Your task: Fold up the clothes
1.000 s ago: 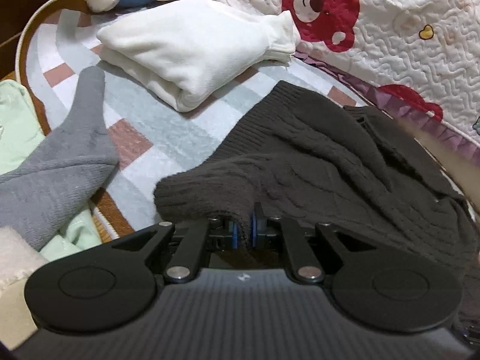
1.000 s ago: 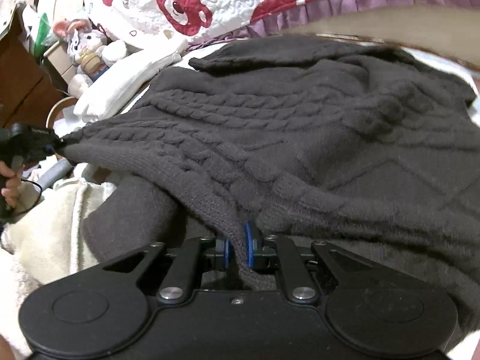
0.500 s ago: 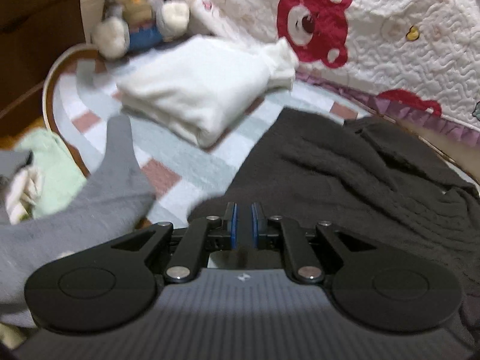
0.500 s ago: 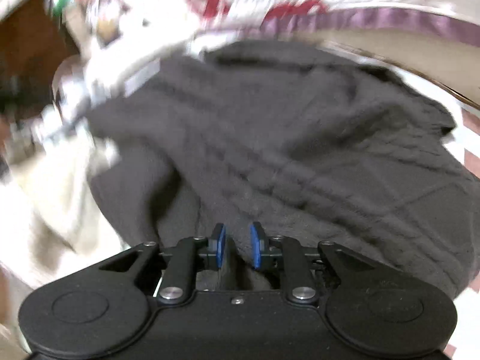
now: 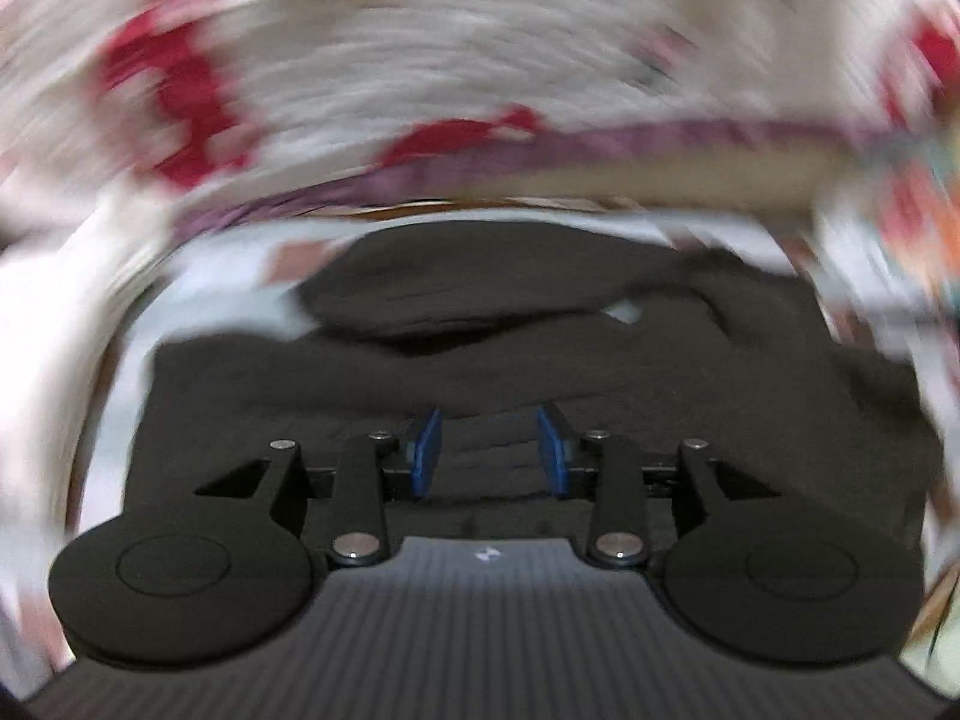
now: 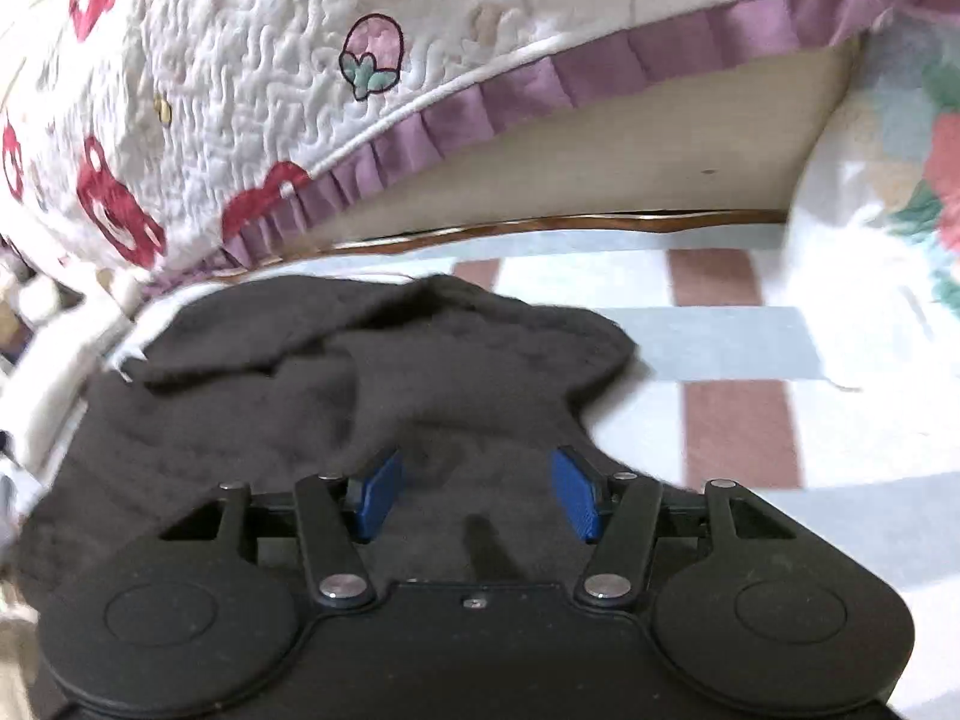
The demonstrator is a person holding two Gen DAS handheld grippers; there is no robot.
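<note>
A dark grey cable-knit sweater (image 5: 516, 354) lies spread on the checked mat; the left wrist view is motion-blurred. My left gripper (image 5: 489, 450) is open, its blue pads apart just above the sweater, holding nothing. In the right wrist view the sweater (image 6: 336, 396) lies bunched with a rounded edge toward the right. My right gripper (image 6: 480, 495) is open and empty over the sweater's near part.
A white quilt with red bears and a purple ruffle (image 6: 252, 90) hangs behind the sweater. The blue, white and pink checked mat (image 6: 732, 360) lies bare to the right. A floral fabric (image 6: 912, 192) sits at the far right.
Both grippers let go of the sweater and opened. Both views swung right toward the quilt; the folded white garment, grey sleeve and plush toy left view.
</note>
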